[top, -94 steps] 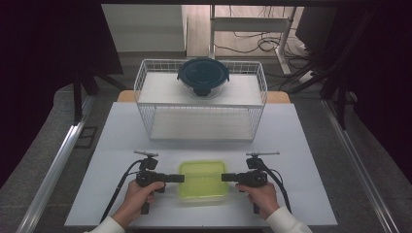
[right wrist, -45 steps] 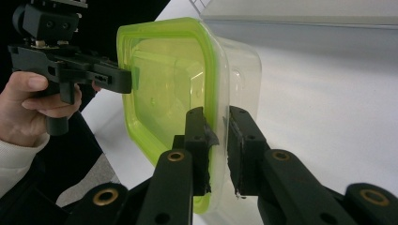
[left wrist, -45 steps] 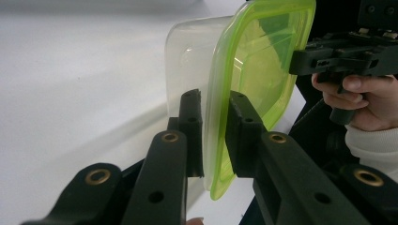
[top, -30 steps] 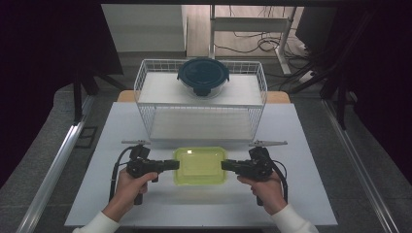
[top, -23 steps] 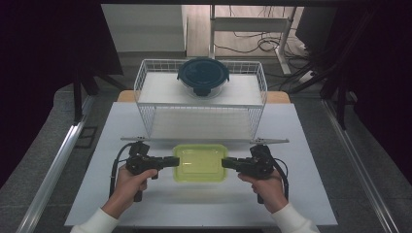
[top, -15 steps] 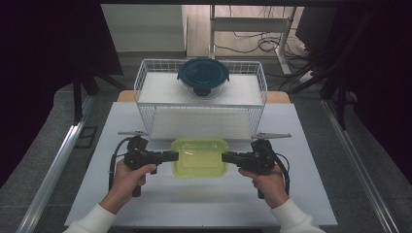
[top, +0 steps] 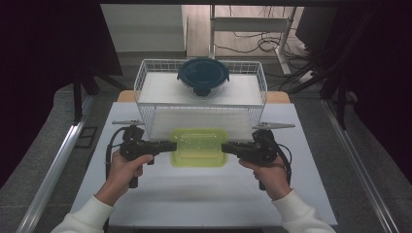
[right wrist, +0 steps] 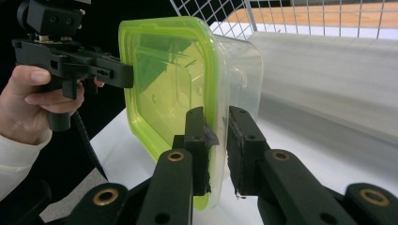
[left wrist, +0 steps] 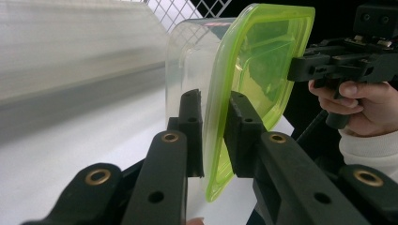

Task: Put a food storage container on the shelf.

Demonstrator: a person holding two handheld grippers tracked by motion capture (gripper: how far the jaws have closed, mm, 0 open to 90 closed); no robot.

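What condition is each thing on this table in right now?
Green-lidded container: lid on, held off the table.
Left gripper: shut on the container's rim.
Right gripper: shut on the opposite rim.
Dark blue container: lidded, resting in the wire basket.

We look down on a white worktop point(top: 204, 194) set on a grey floor point(top: 48, 145). Beyond its far edge we see a strip of wooden board point(top: 277, 97), then a pale wall panel point(top: 141, 29) and a light wooden floor strip point(top: 197, 29). A white metal frame point(top: 252, 24) stands there, with dark cables point(top: 252, 43) looped beneath it. Black curtains point(top: 43, 48) close off both sides. A metal rail point(top: 53, 170) runs along the floor at our left, another point(top: 359, 165) at our right. The light is even and dim.
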